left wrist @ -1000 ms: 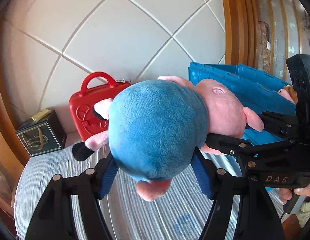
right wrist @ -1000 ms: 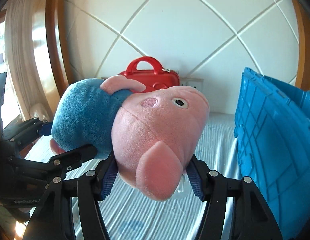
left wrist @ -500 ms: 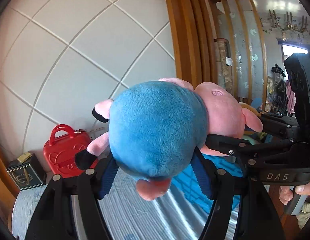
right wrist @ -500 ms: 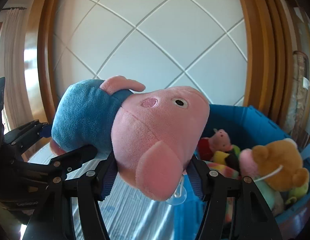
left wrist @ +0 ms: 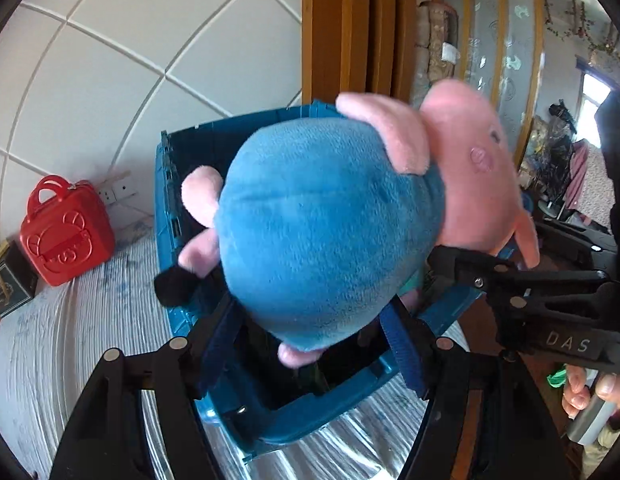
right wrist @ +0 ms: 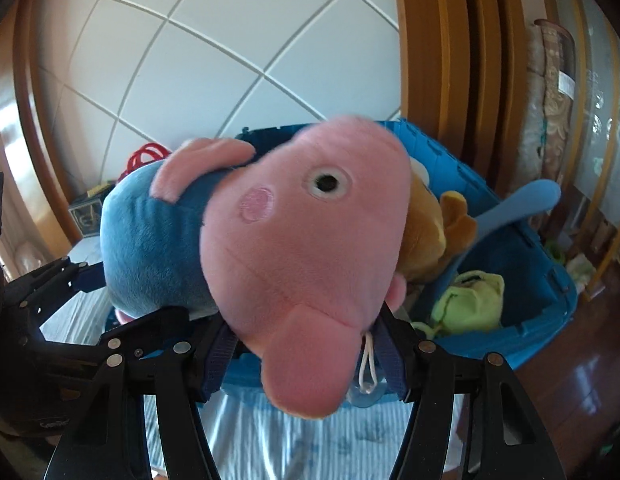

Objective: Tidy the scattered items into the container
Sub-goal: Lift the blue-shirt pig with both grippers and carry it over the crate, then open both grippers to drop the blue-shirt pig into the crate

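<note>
Gripping one pig plush (left wrist: 329, 232) from both ends: left gripper (left wrist: 310, 344) jaws are opening around its blue body, pads touching; right gripper (right wrist: 306, 356) jaws are clamping the pink head. Beyond and below both is sitting the blue bin (right wrist: 521, 320), holding other plush toys (right wrist: 469, 300); red case (left wrist: 66, 232) left of it.
</note>
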The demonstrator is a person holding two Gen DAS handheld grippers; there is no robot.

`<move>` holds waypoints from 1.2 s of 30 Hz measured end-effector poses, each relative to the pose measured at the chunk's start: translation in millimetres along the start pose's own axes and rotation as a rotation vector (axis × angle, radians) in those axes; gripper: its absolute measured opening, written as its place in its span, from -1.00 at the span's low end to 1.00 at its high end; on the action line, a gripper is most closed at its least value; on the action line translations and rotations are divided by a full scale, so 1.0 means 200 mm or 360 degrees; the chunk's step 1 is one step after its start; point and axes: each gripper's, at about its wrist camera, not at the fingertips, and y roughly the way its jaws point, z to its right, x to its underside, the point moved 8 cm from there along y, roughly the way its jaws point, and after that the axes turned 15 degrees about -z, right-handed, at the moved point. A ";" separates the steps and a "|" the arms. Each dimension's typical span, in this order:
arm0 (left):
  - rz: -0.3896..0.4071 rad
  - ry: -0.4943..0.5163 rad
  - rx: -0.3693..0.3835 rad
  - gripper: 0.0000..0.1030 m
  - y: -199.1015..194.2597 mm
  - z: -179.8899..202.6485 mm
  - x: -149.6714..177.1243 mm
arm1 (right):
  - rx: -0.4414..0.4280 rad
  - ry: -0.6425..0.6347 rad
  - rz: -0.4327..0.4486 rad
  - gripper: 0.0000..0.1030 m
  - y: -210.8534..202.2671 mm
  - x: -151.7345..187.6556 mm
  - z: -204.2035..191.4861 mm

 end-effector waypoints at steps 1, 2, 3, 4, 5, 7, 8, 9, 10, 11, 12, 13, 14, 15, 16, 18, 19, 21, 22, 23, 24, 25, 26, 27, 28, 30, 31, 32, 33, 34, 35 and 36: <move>-0.0020 0.0008 -0.0064 0.36 0.03 0.01 -0.01 | -0.0001 0.0033 -0.0021 0.06 0.01 0.00 0.04; -0.0029 0.0019 -0.0098 0.36 0.05 0.02 -0.02 | 0.0001 0.0066 -0.0042 0.04 0.04 0.00 0.08; -0.0029 0.0028 -0.0103 0.36 0.05 0.02 -0.04 | -0.0004 0.0094 -0.0054 0.04 0.06 0.00 0.11; -0.0029 0.0022 -0.0106 0.36 0.05 0.02 -0.05 | -0.0011 0.0112 -0.0062 0.02 0.09 -0.01 0.13; -0.0034 0.0004 -0.0117 0.36 0.06 0.01 -0.08 | 0.0008 0.0119 -0.0072 0.02 0.11 -0.03 0.14; -0.0060 -0.0035 -0.0130 0.36 0.07 0.00 -0.13 | 0.0041 0.0107 -0.0095 0.02 0.17 -0.07 0.18; -0.0072 -0.0045 -0.0133 0.36 0.07 0.00 -0.14 | 0.0046 0.0100 -0.0113 0.02 0.20 -0.09 0.19; -0.0080 -0.0046 -0.0145 0.36 0.08 -0.01 -0.16 | 0.0059 0.0096 -0.0120 0.02 0.21 -0.10 0.20; -0.0086 -0.0041 -0.0159 0.36 0.08 -0.01 -0.17 | 0.0071 0.0091 -0.0115 0.03 0.21 -0.11 0.21; -0.0094 -0.0037 -0.0170 0.36 0.09 -0.01 -0.18 | 0.0074 0.0090 -0.0111 0.04 0.21 -0.11 0.22; -0.0104 -0.0037 -0.0173 0.36 0.09 -0.01 -0.18 | 0.0075 0.0093 -0.0112 0.10 0.21 -0.10 0.23; -0.0109 -0.0040 -0.0170 0.36 0.09 -0.01 -0.17 | 0.0075 0.0094 -0.0110 0.14 0.20 -0.09 0.23; -0.0107 -0.0039 -0.0168 0.36 0.09 0.00 -0.15 | 0.0073 0.0092 -0.0105 0.16 0.18 -0.07 0.23; -0.0104 -0.0035 -0.0174 0.36 0.09 0.02 -0.14 | 0.0073 0.0088 -0.0101 0.24 0.17 -0.06 0.23; -0.0099 -0.0031 -0.0182 0.36 0.09 0.02 -0.12 | 0.0079 0.0084 -0.0092 0.35 0.14 -0.04 0.24; -0.0095 -0.0034 -0.0194 0.36 0.07 0.04 -0.09 | 0.0108 0.0080 -0.0069 0.49 0.10 -0.02 0.25; -0.0094 -0.0044 -0.0194 0.36 0.07 0.04 -0.08 | 0.0118 0.0079 -0.0059 0.59 0.08 0.00 0.26; -0.0085 -0.0067 -0.0190 0.47 0.05 0.04 -0.06 | 0.0141 0.0086 -0.0039 0.67 0.04 0.02 0.28; -0.0075 -0.0081 -0.0193 0.52 0.03 0.04 -0.05 | 0.0152 0.0091 -0.0030 0.73 0.02 0.03 0.30; -0.0064 -0.0097 -0.0197 0.56 0.01 0.04 -0.03 | 0.0156 0.0095 -0.0023 0.76 0.01 0.05 0.31; -0.0056 -0.0114 -0.0199 0.58 0.00 0.05 -0.02 | 0.0155 0.0099 -0.0019 0.87 -0.01 0.06 0.31; -0.0054 -0.0130 -0.0199 0.59 -0.02 0.05 -0.01 | 0.0153 0.0104 -0.0017 0.97 -0.02 0.08 0.32; -0.0053 -0.0143 -0.0196 0.62 -0.03 0.05 0.00 | 0.0153 0.0109 -0.0015 0.99 -0.03 0.08 0.34; -0.0051 -0.0154 -0.0194 0.66 -0.03 0.05 0.01 | 0.0150 0.0113 -0.0011 0.99 -0.03 0.08 0.36; -0.0053 -0.0166 -0.0201 0.69 -0.04 0.05 0.03 | 0.0143 0.0117 -0.0008 0.99 -0.03 0.07 0.39; -0.0052 -0.0190 -0.0215 0.76 -0.06 0.04 0.06 | 0.0144 0.0133 -0.0009 0.99 -0.03 0.09 0.41; -0.0050 -0.0198 -0.0214 0.77 -0.07 0.05 0.07 | 0.0141 0.0140 -0.0012 0.99 -0.05 0.11 0.39; -0.0044 -0.0200 -0.0208 0.77 -0.09 0.06 0.08 | 0.0139 0.0145 -0.0018 0.99 -0.05 0.12 0.39; -0.0033 -0.0196 -0.0202 0.78 -0.12 0.07 0.09 | 0.0143 0.0147 -0.0021 0.99 -0.06 0.14 0.37; -0.0019 -0.0190 -0.0204 0.78 -0.14 0.07 0.10 | 0.0147 0.0148 -0.0022 0.99 -0.07 0.17 0.35; -0.0004 -0.0185 -0.0211 0.78 -0.16 0.07 0.11 | 0.0151 0.0150 -0.0025 0.99 -0.07 0.18 0.35; 0.0008 -0.0181 -0.0216 0.79 -0.18 0.07 0.12 | 0.0155 0.0157 -0.0025 0.99 -0.08 0.20 0.34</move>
